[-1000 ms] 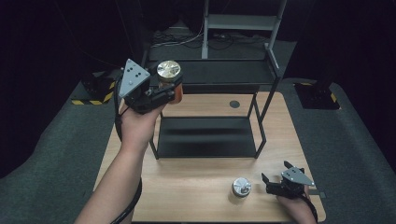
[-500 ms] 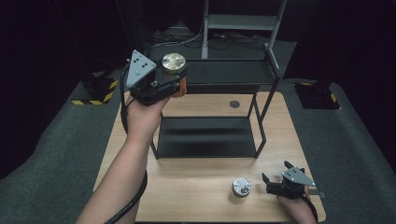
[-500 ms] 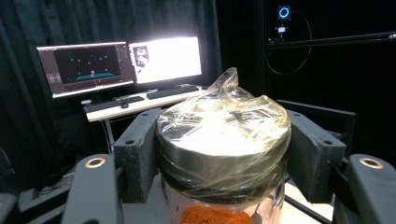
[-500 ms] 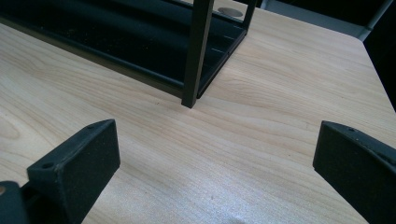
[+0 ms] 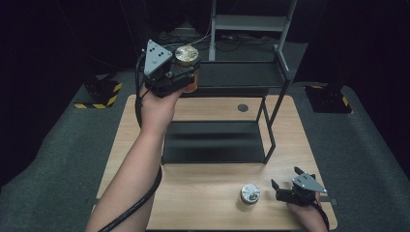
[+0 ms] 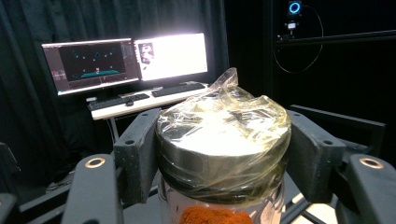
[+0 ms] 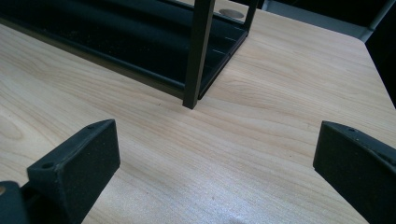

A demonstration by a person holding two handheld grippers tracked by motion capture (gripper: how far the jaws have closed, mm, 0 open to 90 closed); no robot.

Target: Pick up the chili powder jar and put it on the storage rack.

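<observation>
Resting on the counter's near edge, the right gripper has its jaws spread wide with nothing between them; a small silver-lidded jar stands just beside it. Beyond, a black shelf rack sits mid-counter. Farther off, the left gripper is raised beside the rack's top shelf, clamped tight on a jar with film-wrapped metal lid and orange contents.
</observation>
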